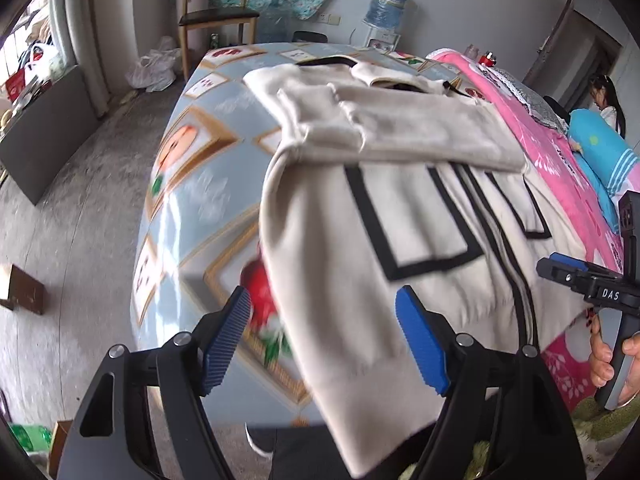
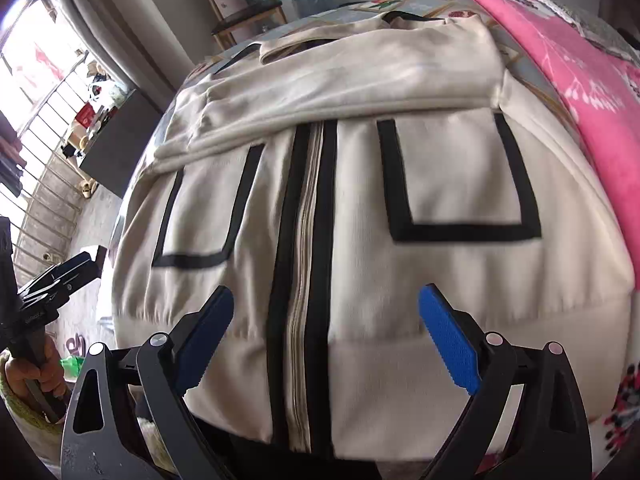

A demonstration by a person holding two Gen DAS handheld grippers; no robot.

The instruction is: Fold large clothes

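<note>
Cream knit zip jacket (image 2: 360,208) with black ribbon trim and ribbed hem lies flat on glossy patterned tablecloth (image 1: 192,184), sleeves folded across chest, ahead of released left gripper (image 1: 324,344) and right gripper (image 2: 326,340), nothing grasped.

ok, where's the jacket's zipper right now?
In the right wrist view the zipper runs down the cream jacket between two black stripes, left of centre between the open right gripper fingers, with black-outlined pockets either side.
</note>
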